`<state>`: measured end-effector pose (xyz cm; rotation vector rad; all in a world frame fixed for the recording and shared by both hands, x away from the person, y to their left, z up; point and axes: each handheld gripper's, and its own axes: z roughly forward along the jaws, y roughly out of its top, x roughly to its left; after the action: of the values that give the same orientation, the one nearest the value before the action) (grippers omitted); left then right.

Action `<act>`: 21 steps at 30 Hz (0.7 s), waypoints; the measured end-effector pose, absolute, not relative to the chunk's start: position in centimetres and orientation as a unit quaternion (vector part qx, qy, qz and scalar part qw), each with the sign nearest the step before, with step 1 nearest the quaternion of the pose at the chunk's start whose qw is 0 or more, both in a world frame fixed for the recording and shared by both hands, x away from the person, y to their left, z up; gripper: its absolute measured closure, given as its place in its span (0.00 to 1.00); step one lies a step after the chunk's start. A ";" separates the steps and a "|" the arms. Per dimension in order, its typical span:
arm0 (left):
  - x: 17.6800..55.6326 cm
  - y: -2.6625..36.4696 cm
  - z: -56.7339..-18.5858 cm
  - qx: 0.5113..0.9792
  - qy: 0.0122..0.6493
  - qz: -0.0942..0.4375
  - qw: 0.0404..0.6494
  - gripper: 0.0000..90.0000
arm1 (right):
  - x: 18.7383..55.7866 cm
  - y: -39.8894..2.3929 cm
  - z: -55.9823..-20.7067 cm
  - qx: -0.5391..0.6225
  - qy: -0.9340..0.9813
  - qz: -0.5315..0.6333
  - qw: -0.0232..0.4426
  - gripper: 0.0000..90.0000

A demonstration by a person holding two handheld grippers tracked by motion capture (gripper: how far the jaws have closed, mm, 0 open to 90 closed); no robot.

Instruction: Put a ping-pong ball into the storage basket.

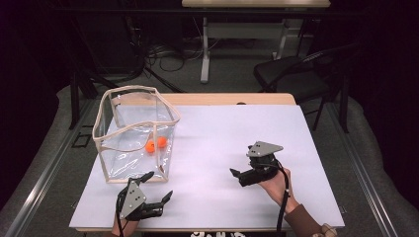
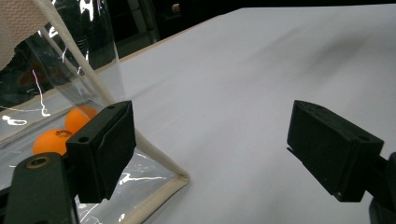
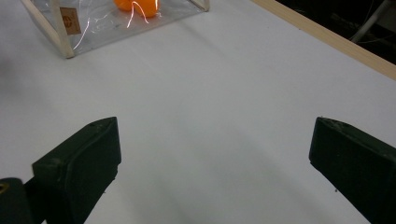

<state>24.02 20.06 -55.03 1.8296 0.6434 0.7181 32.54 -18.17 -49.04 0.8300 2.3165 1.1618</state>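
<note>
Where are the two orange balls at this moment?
In the high view, the orange balls lie side by side inside the clear bag at the table's left, just beyond the open left claw.

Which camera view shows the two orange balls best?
The left gripper view: the orange balls appear large through the clear bag, beside one jaw. The high view shows them small; the right gripper view cuts them at its top edge.

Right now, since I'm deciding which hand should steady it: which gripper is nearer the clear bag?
Left. The left gripper sits just off the clear bag at its near corner; the right gripper is out on the white table cover, well apart.
</note>
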 end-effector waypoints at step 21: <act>24.0 20.0 -55.1 0.762 0.267 0.299 0.509 0.17 | 29.8 -21.2 -52.2 0.311 0.823 0.422 0.219 0.02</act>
<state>24.04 20.01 -55.09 1.8360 0.6438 0.7201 29.81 -21.17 -52.24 0.8606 2.2762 1.1683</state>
